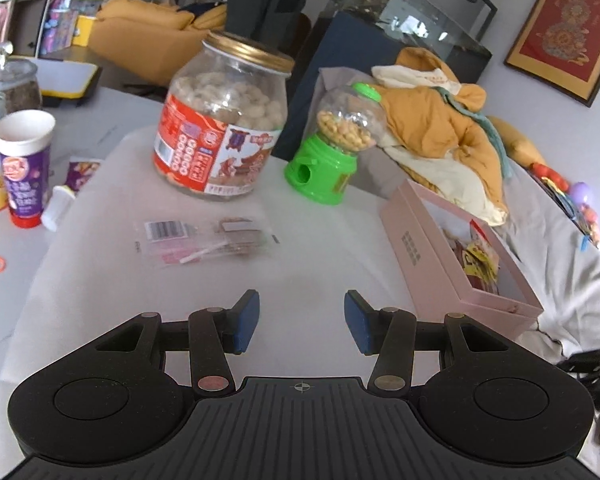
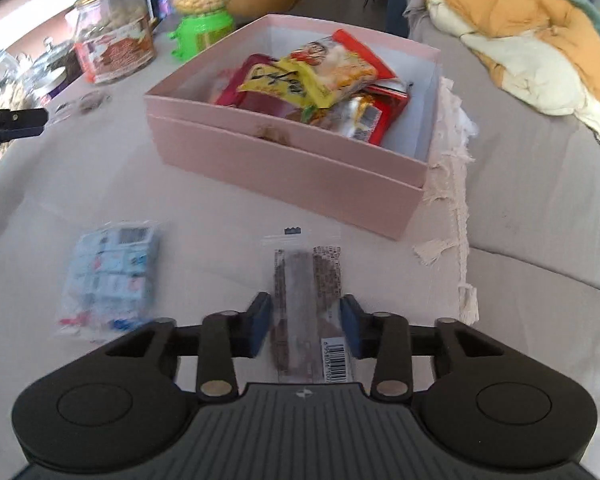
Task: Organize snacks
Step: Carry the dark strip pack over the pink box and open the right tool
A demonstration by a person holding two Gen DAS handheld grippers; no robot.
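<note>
A pink box (image 2: 284, 168) with several snack packets inside sits on the white cloth; it also shows in the left wrist view (image 1: 424, 248) at the right. My right gripper (image 2: 305, 328) is open, its jaws on either side of a clear packet with a brown snack bar (image 2: 300, 300) lying on the cloth. A pale blue snack pack (image 2: 108, 276) lies to its left. My left gripper (image 1: 300, 322) is open and empty above the cloth, short of a clear snack packet (image 1: 208, 240).
A big jar of puffed snacks (image 1: 224, 120) and a green candy dispenser (image 1: 336, 148) stand at the back. A purple paper cup (image 1: 24, 164) and glass jars (image 1: 4, 92) stand at the left. Yellow clothes (image 1: 444, 128) lie behind the box.
</note>
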